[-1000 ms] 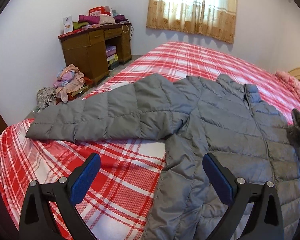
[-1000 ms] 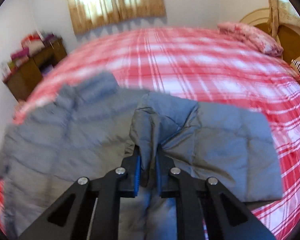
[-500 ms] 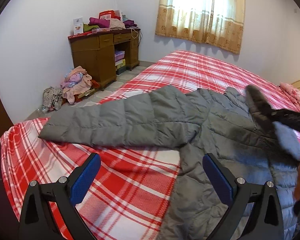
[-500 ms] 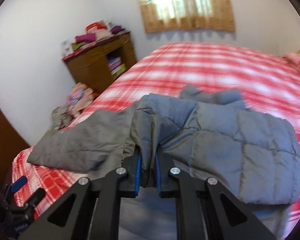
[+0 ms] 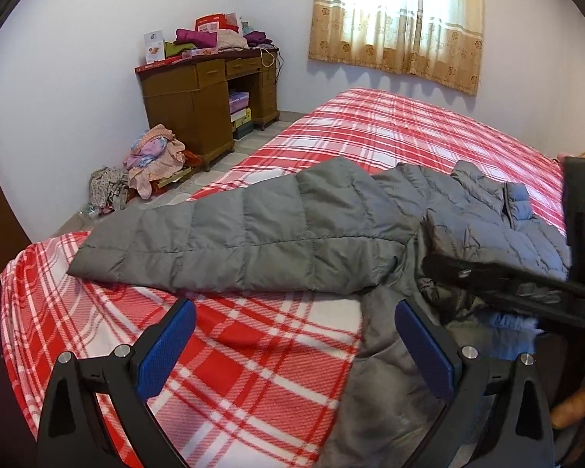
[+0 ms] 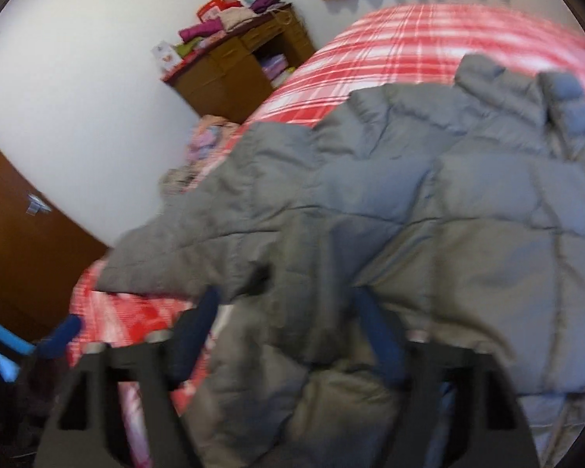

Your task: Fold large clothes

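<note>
Looking at: a grey quilted jacket (image 5: 487, 230) spread across the red-and-white plaid bed (image 5: 390, 124); I see it from both wrist views
Jacket, left sleeve: it (image 5: 238, 241) lies flat and stretched out toward the bed's edge, in the left wrist view, cuff near the corner of the bed
Jacket, collar: standing up at the far end (image 6: 526, 85), toward the window side
Jacket, right side: a fold of grey fabric (image 6: 312, 312) is piled on the body just in front of my right tool (the view is motion-blurred, so I cannot make out its exact edges)
Right gripper (image 6: 288, 327): its jaws have just been opening and now stand spread apart; the grey fold sits between them, and I see neither blue pad pressing on it, so I read it as released
Left gripper (image 5: 292, 347): jaws wide apart, nothing between them; it hangs over bare plaid with the jacket's hem beside its right finger
Right tool seen from the left: a dark bar (image 5: 518, 284) reaching in from the right edge above the jacket body
Surface by the wall: a wooden desk (image 5: 199, 93) with folded clothes stacked on top
Floor: a heap of clothes (image 5: 152, 160) beside the desk
Window: a beige curtain (image 5: 397, 19) with daylight behind it
</note>
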The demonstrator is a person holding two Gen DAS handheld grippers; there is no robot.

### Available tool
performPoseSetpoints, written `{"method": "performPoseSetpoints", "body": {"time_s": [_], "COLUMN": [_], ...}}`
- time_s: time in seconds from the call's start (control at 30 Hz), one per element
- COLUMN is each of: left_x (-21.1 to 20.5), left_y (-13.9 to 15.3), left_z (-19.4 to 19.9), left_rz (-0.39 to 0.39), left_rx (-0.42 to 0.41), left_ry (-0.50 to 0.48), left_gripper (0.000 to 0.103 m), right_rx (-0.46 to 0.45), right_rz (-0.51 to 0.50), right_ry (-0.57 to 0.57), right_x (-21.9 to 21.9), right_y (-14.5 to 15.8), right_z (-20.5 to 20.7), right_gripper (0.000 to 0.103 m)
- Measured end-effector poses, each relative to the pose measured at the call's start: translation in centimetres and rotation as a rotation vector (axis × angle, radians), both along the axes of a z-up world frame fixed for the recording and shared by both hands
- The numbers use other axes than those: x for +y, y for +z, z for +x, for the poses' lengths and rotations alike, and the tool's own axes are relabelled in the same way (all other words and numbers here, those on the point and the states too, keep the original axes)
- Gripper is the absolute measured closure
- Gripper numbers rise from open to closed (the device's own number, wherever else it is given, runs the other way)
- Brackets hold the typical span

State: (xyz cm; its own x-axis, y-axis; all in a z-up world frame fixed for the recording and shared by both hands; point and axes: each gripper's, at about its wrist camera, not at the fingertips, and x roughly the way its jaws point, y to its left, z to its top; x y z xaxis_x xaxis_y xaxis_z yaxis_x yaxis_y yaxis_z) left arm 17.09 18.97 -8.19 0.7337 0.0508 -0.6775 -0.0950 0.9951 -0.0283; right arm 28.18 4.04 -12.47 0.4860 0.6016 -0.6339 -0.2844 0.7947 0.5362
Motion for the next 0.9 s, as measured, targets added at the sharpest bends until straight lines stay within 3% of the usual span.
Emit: {"method": "performPoseSetpoints", "body": {"time_s": [0.17,0.23,0.3,0.33,0.4,0.53,0.73,0.9], "left_x": [-2.9,-4.6,-6.5,-7.3,-9.0,-11.8,-13.4,-14.1], "left_y": [1.1,1.4,1.6,1.7,1.6,0.5,-5.1,-7.8], "left_z": [1.5,2.1,3.1,3.5,4.9,7.4,10.1,9.9], "left_rz": [0.019,0.059,0.09,0.098,0.103,0.148,0.25,0.292], "left_rx": [-0.017,-0.026,-0.035,-0.037,-0.038,-0.03,0.143,0.115], "left_ry": [-0.048,-0.068,-0.076,-0.072,-0.063,-0.01,0.057,0.051], "left_gripper": [0.001,0.001,0.001,0.001,0.001,0.001,0.001,0.001], "right_rx": [-0.195,-0.245,-0.269,-0.266,-0.228,-0.115,0.008,-0.021], "right_rz": [0.088,0.002,-0.121,-0.194,-0.264,-0.233,-0.307,-0.328], "right_ry": [-0.159,-0.28,-0.39,-0.451,-0.557,-0.699,-0.661,-0.663], "right_x": [-9.0,-13.7,-17.2,-19.1,-22.3,-27.5,-27.3,-27.0], "right_y": [5.8,7.3,7.7,7.6,6.8,3.5,-1.9,-3.8], "right_z": [-3.3,-5.0,-6.1,-6.5,-6.7,-6.5,-5.5,-6.2], "right_gripper": [0.03,0.036,0.051,0.063,0.073,0.074,0.074,0.074]}}
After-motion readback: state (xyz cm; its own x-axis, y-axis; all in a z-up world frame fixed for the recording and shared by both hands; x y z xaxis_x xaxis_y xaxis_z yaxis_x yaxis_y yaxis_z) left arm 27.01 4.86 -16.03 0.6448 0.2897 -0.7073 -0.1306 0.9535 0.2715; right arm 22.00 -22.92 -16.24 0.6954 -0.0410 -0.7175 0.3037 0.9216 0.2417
